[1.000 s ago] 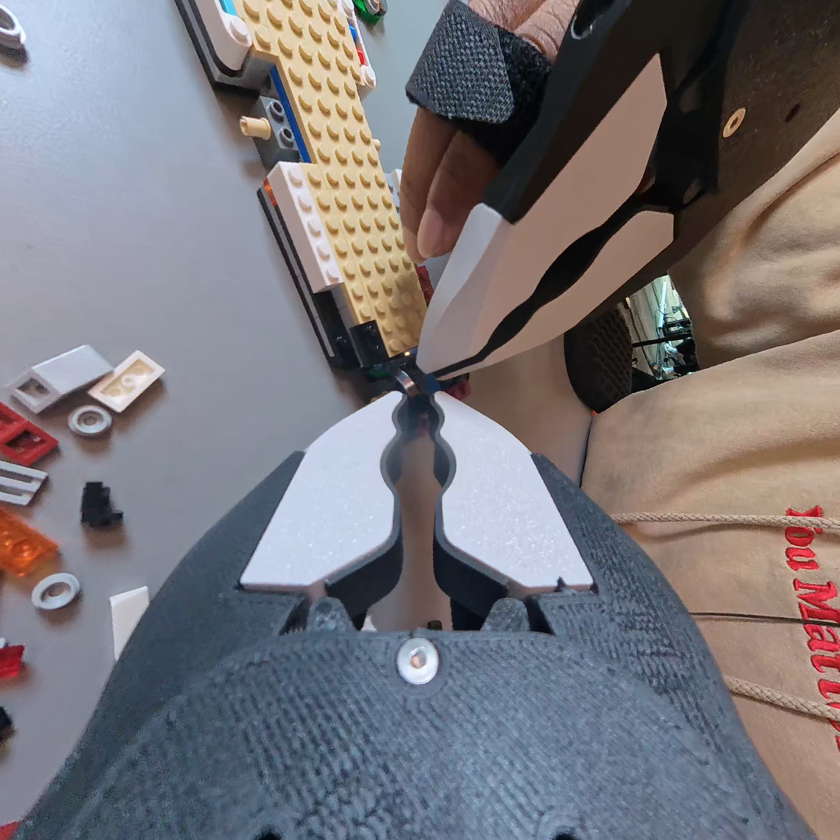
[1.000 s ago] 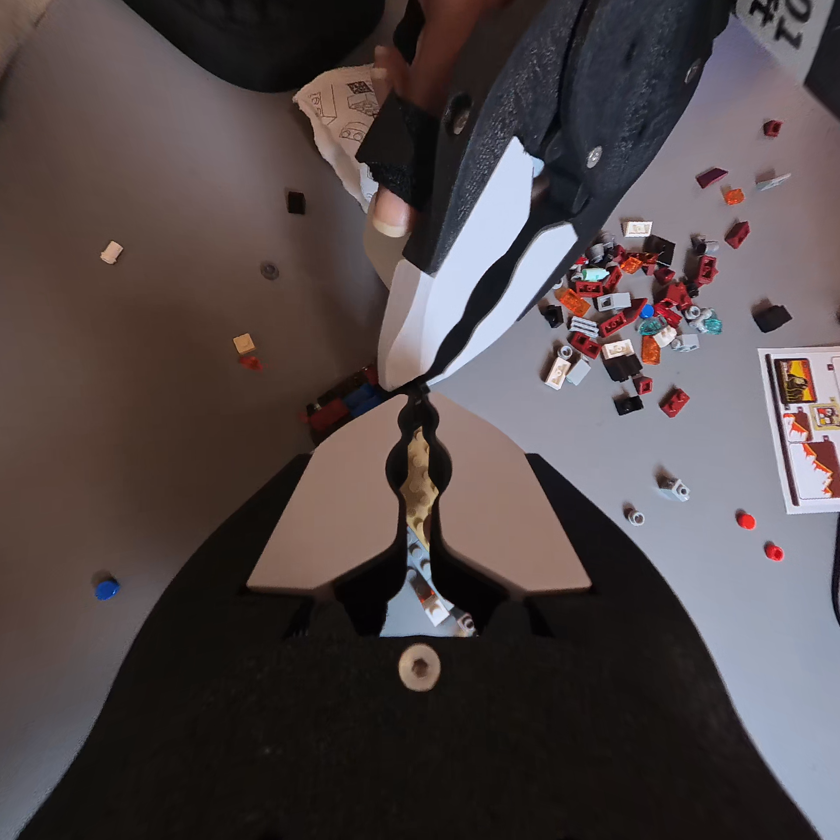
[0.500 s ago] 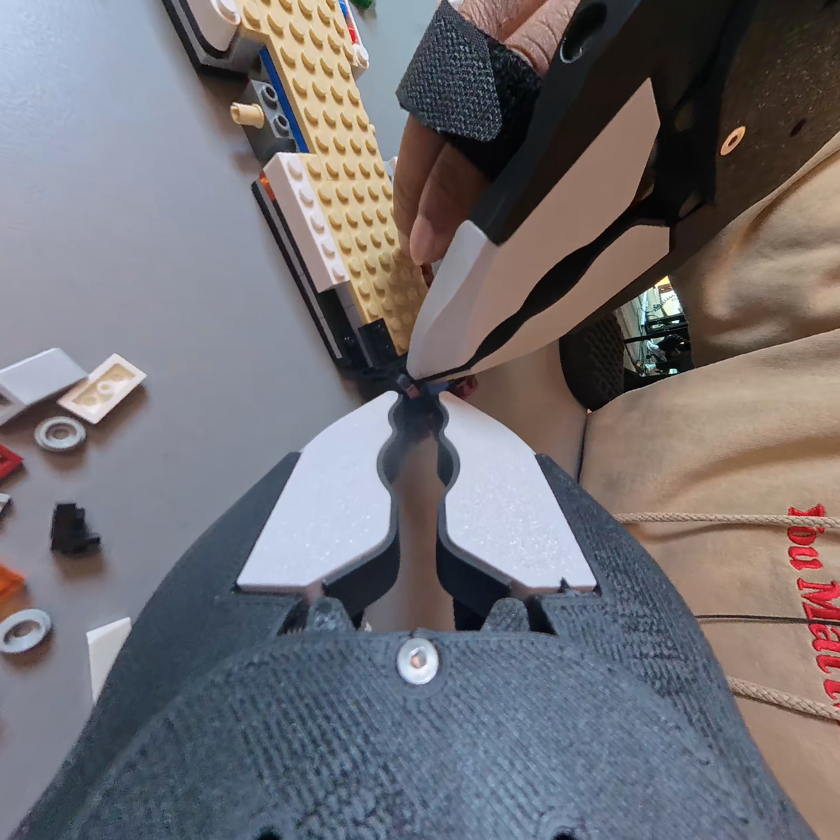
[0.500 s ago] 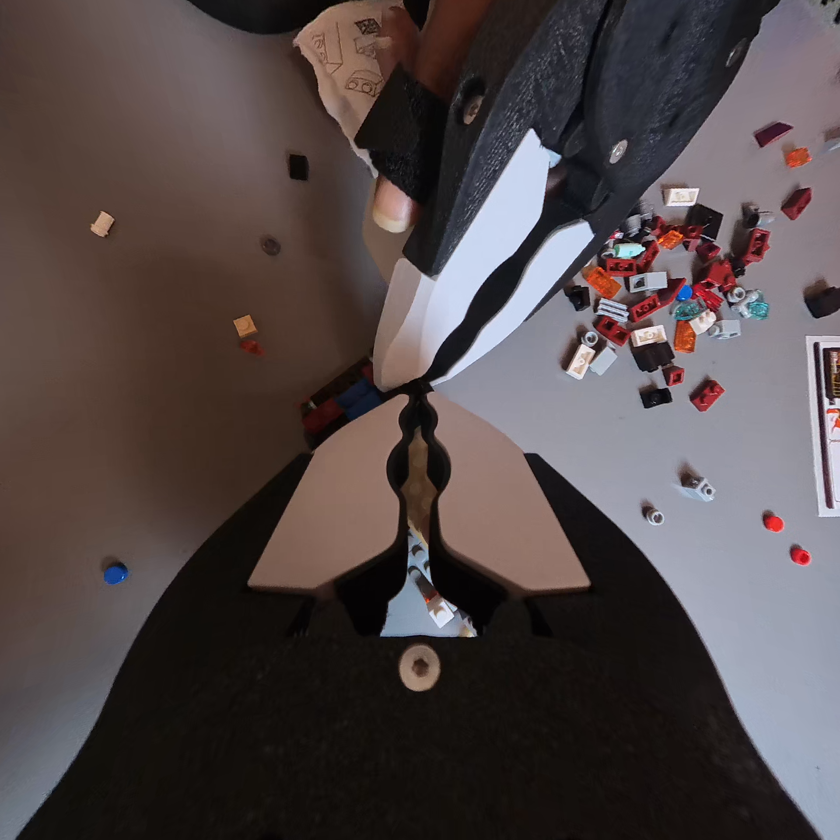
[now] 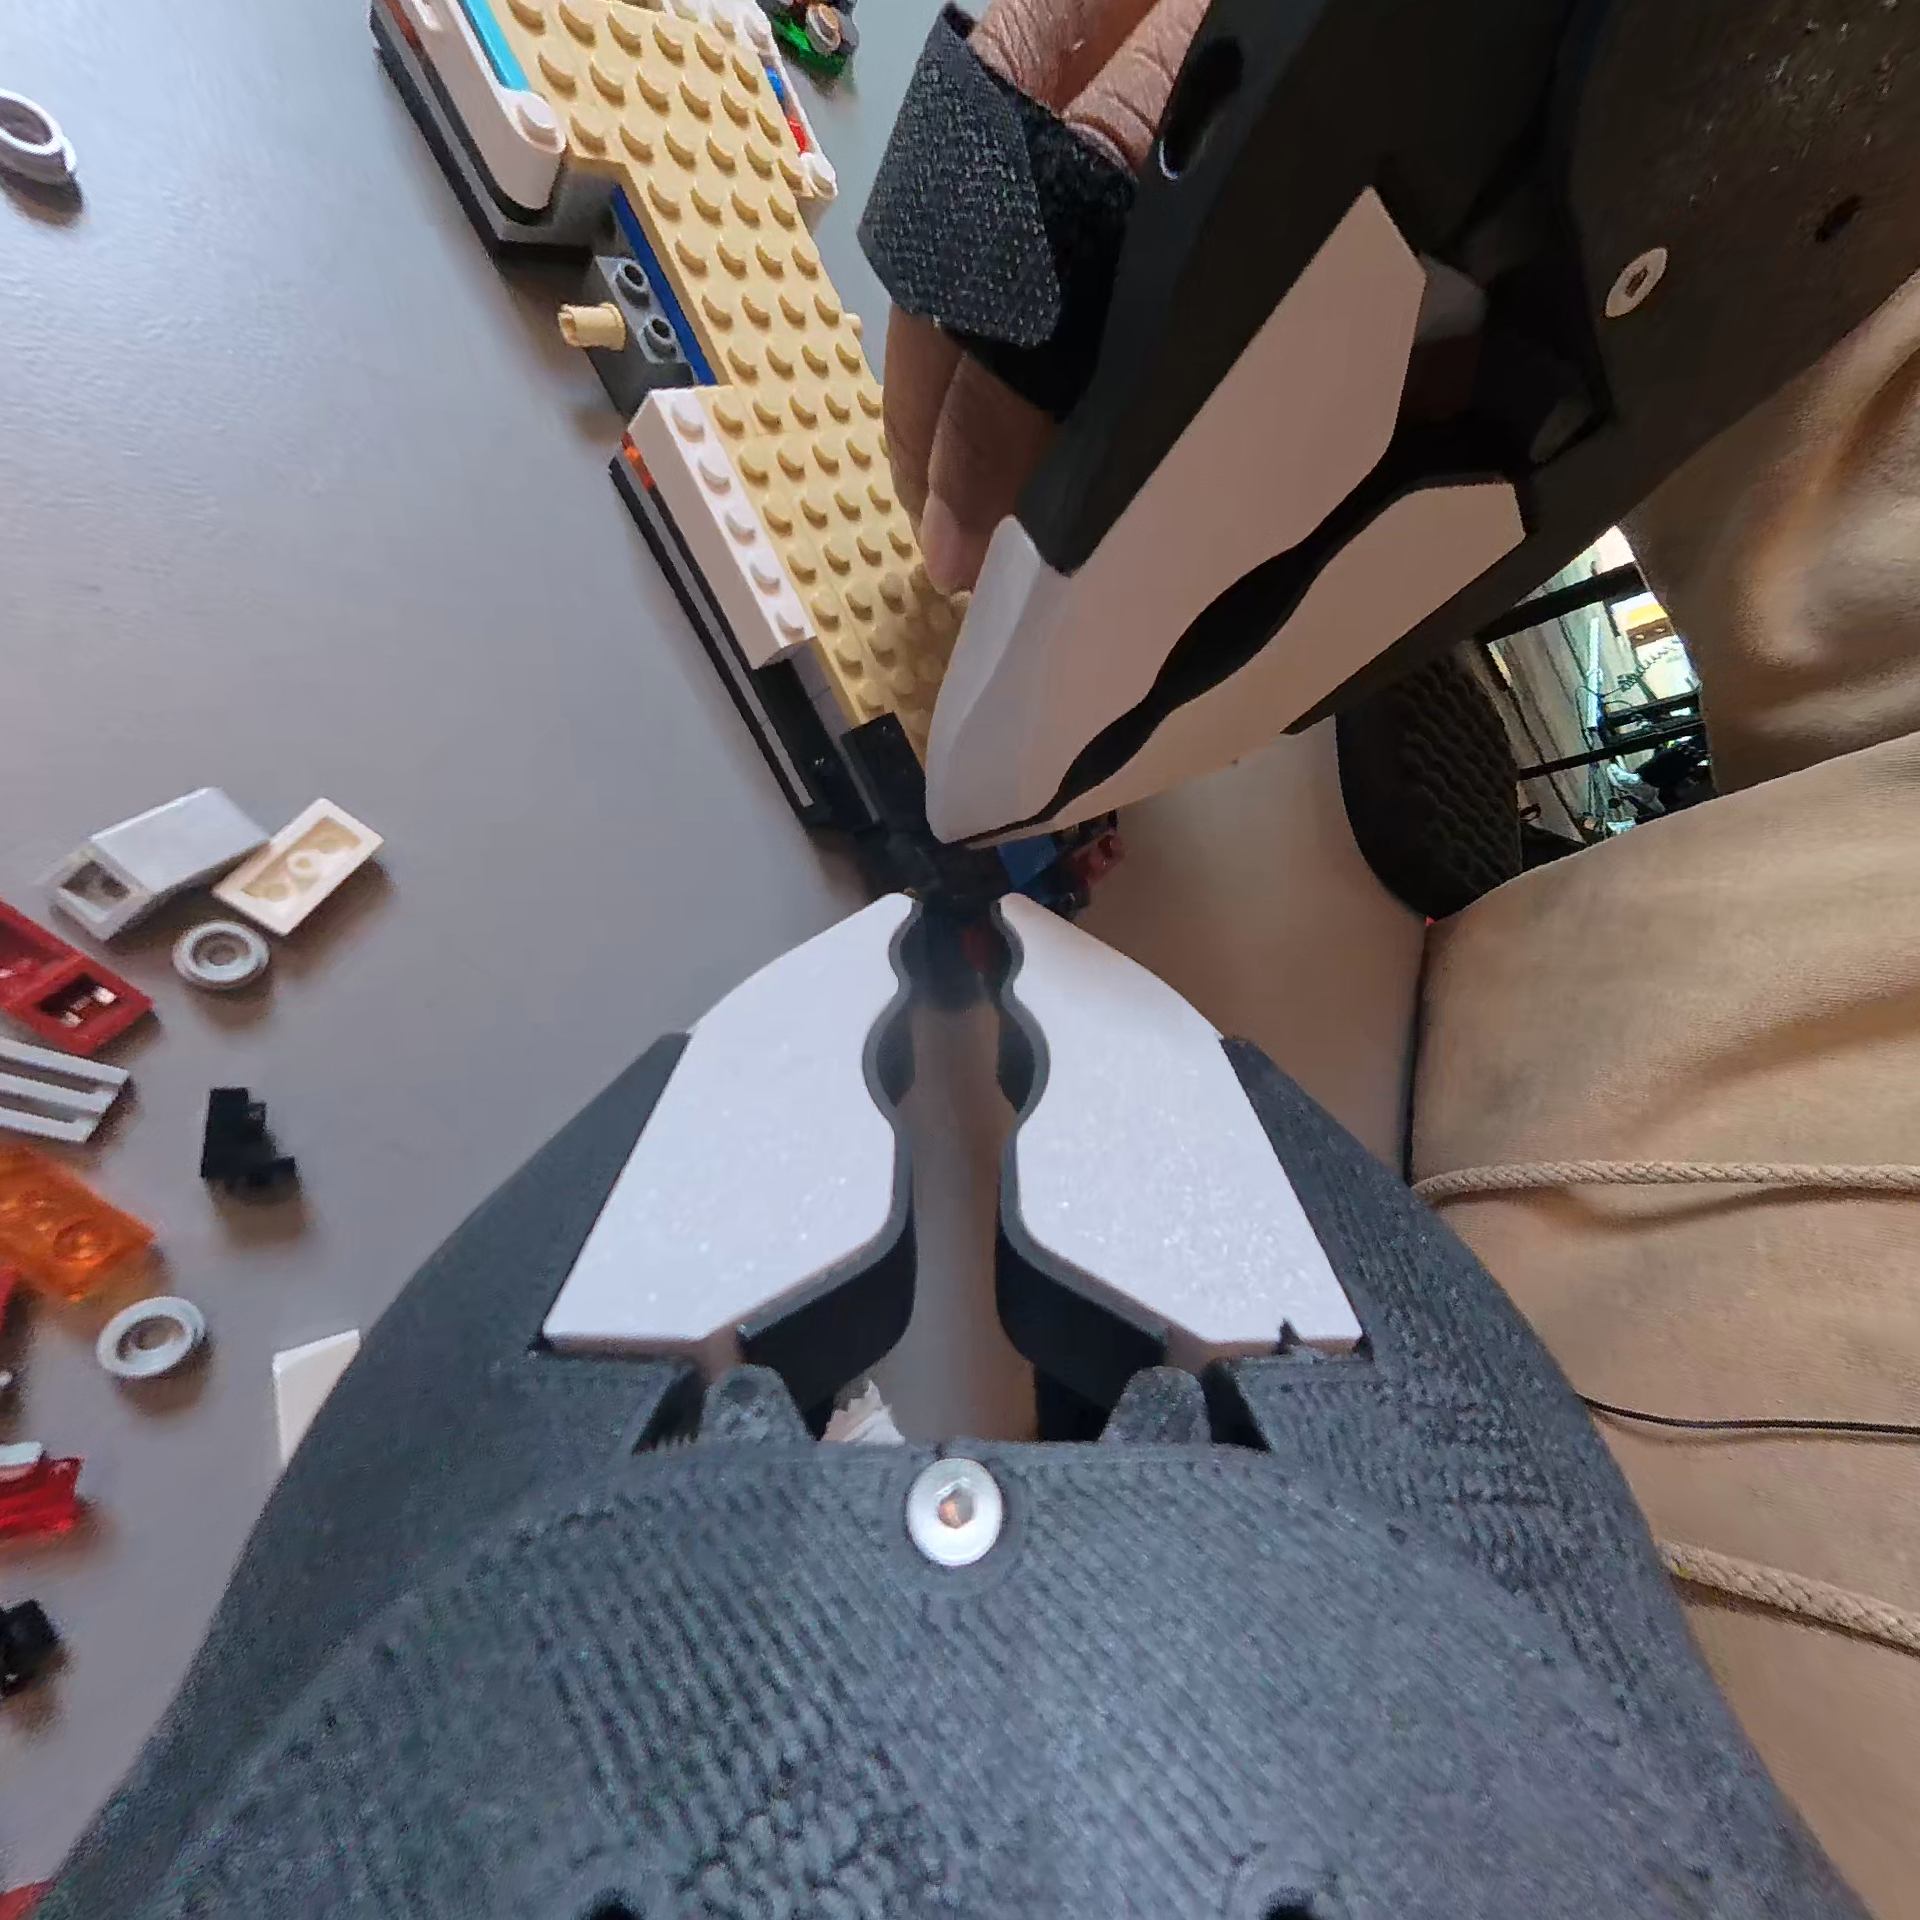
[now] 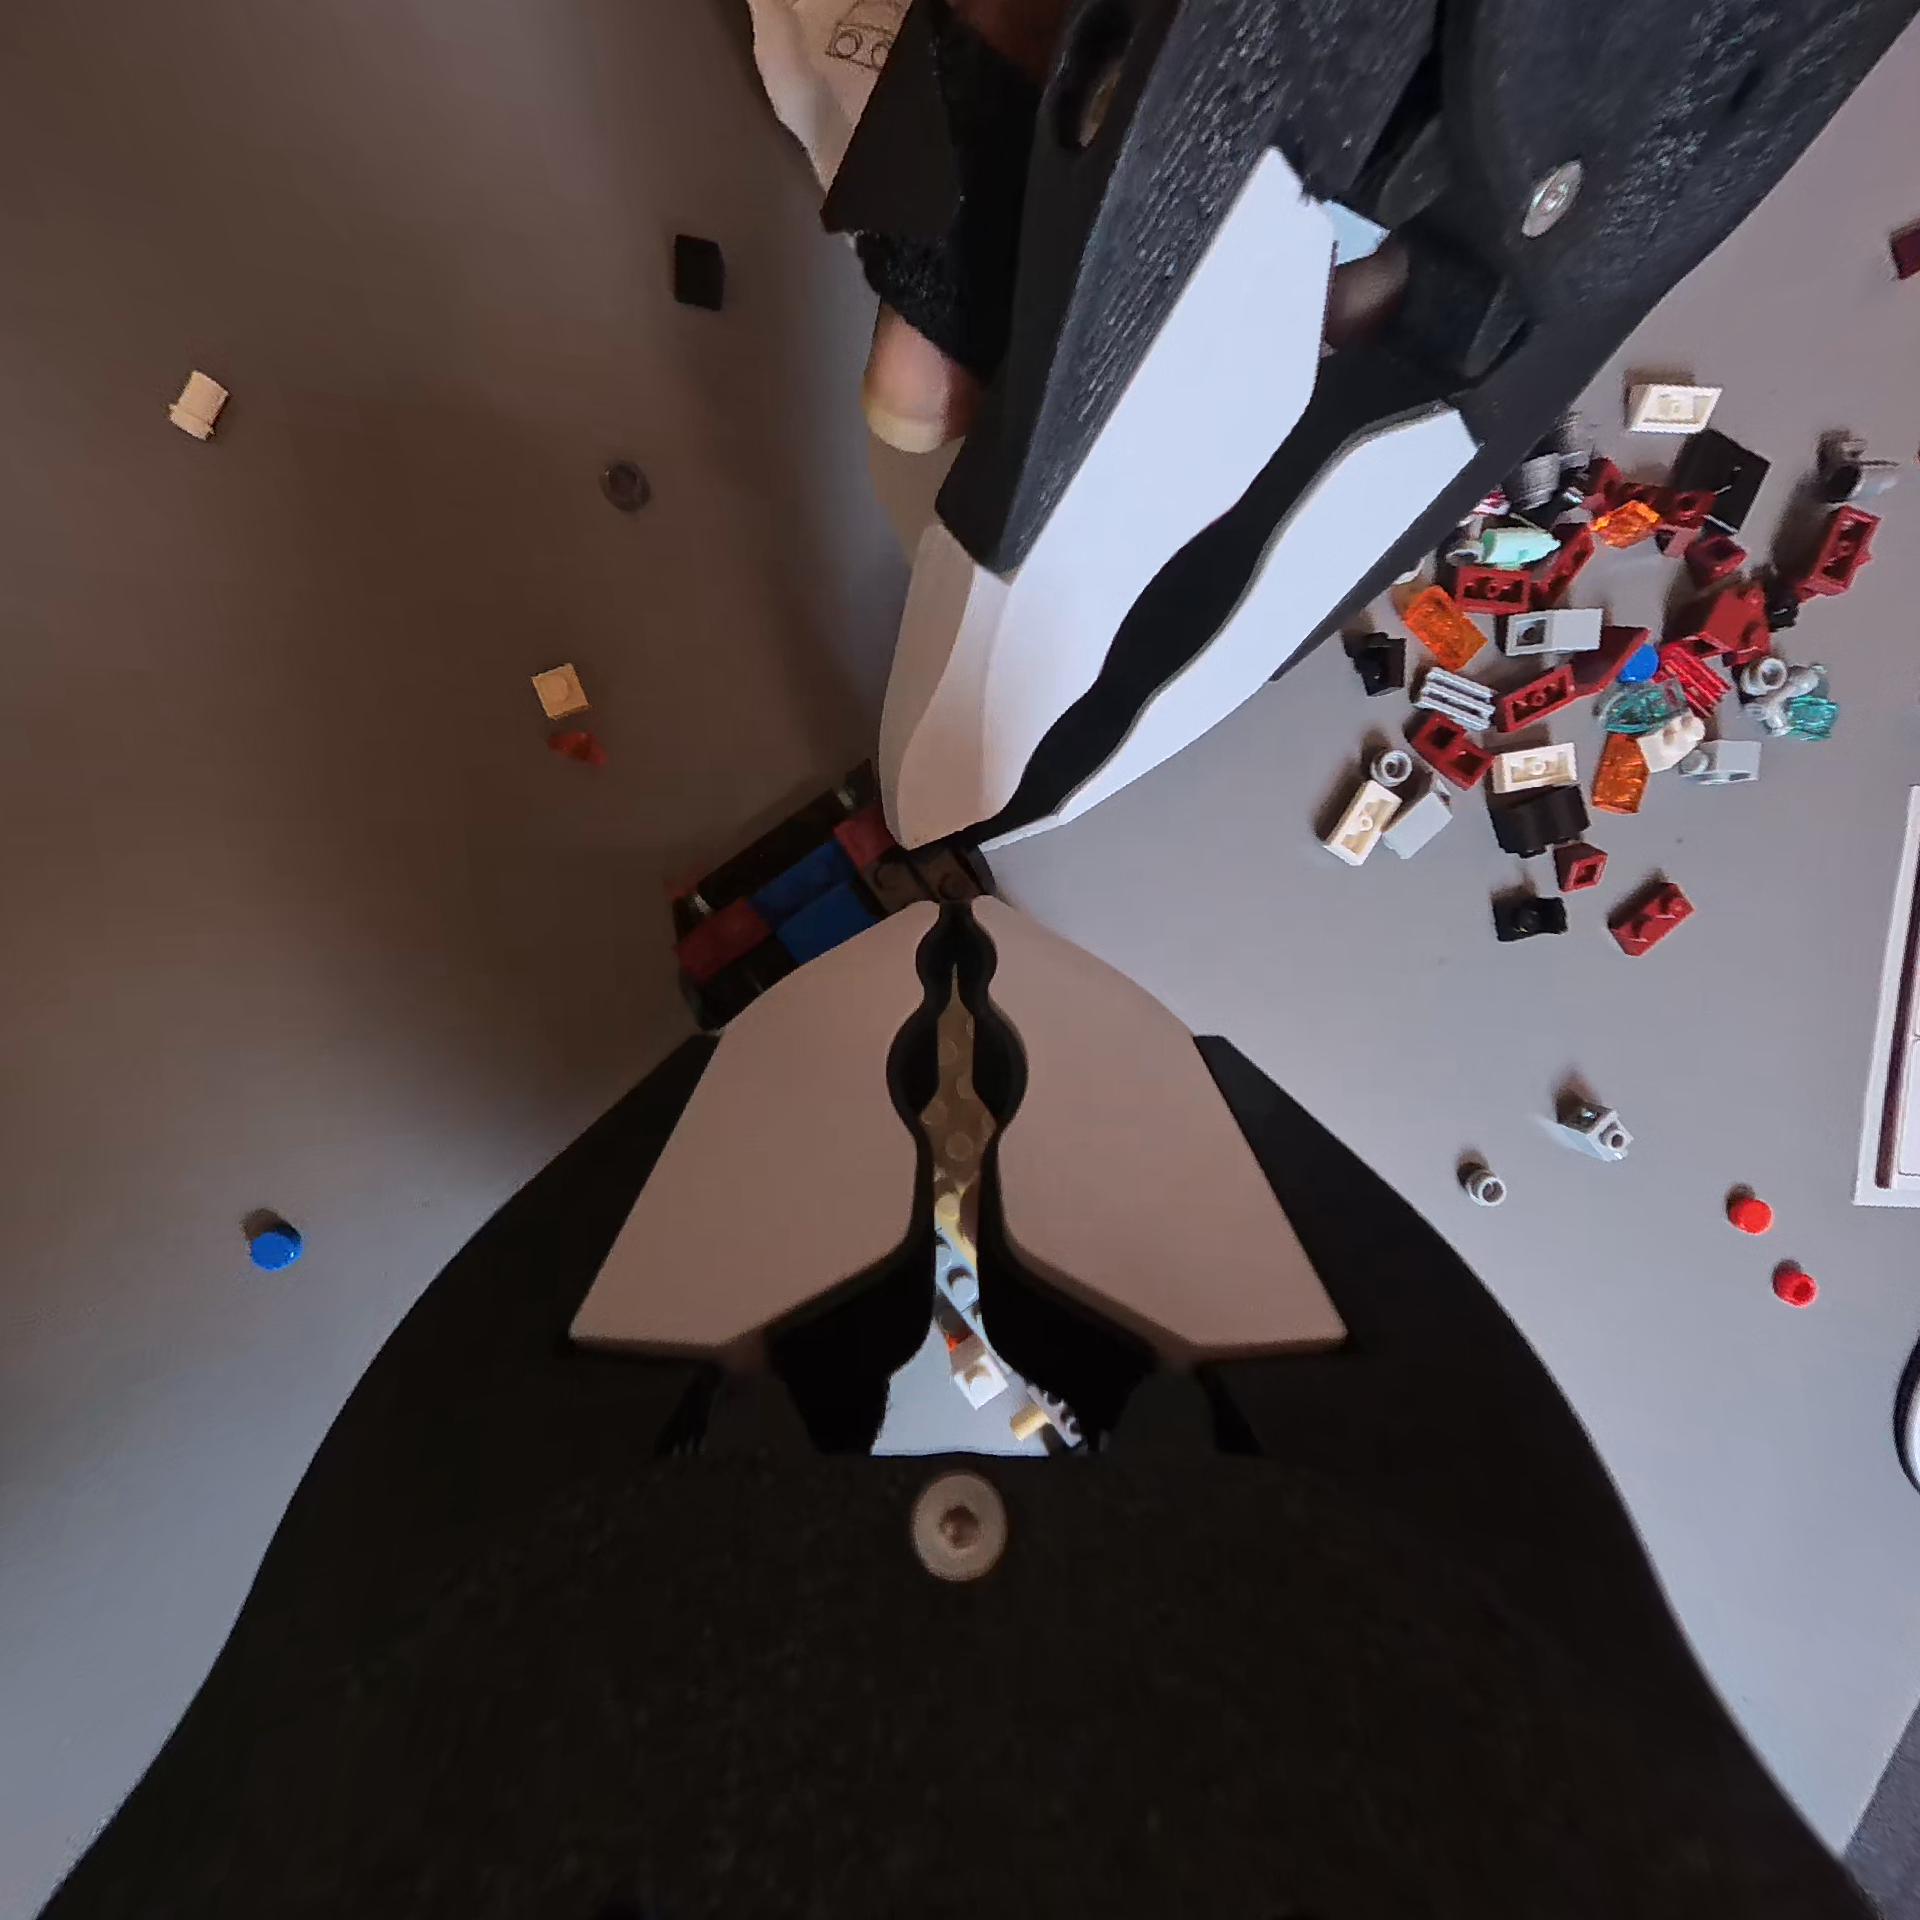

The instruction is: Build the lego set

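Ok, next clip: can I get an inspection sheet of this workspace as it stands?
Surface: plain grey tabletop.
Build: long tan studded plate over white, black and blue bricks; its end shows red, blue and black bricks.
Clutter: loose pile of dark red, orange, white and grey pieces; scattered bits, including a blue round stud.
Grippers: left gripper grips a small black piece at the build's end; right gripper is shut, its tips against the same piece.
Cables: thin black cable across a beige hoodie.
Surroundings: printed sheet at the right edge, folded paper at the top.
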Tool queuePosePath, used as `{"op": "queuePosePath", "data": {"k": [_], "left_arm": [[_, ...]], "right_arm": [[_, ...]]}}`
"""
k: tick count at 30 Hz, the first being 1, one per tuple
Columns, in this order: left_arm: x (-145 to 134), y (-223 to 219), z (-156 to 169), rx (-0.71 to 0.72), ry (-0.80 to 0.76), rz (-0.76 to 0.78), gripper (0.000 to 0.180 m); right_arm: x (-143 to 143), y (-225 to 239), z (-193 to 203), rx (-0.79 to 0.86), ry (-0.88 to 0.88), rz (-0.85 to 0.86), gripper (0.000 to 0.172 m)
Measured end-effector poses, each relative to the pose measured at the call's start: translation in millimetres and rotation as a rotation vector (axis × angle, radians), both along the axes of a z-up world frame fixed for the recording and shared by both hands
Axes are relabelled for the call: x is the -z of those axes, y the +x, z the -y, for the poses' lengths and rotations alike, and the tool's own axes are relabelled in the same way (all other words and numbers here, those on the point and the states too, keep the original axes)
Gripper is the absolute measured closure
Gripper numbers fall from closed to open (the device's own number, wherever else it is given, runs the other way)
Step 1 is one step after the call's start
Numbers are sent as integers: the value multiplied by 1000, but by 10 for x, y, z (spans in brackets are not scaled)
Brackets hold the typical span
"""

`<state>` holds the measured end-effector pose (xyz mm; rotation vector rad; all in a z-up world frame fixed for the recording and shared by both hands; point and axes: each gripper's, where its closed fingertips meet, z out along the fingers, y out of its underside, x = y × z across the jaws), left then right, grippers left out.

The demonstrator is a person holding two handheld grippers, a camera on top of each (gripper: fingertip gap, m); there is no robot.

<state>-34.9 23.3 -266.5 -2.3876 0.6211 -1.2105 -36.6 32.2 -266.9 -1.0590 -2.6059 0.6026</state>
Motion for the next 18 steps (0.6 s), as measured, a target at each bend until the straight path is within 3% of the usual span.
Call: {"op": "queuePosePath", "data": {"k": [10, 15, 18], "left_arm": [[-18, 51, 8, 9, 59, -12, 171], [-10, 68, 10, 14, 65, -14, 170], [-4, 74, 9, 17, 70, -21, 170]], "right_arm": [[-162, 267, -66, 97, -34, -23, 161], [-67, 530, -220, 120, 134, -56, 135], [13, 543, -297, 90, 265, -109, 109]]}}
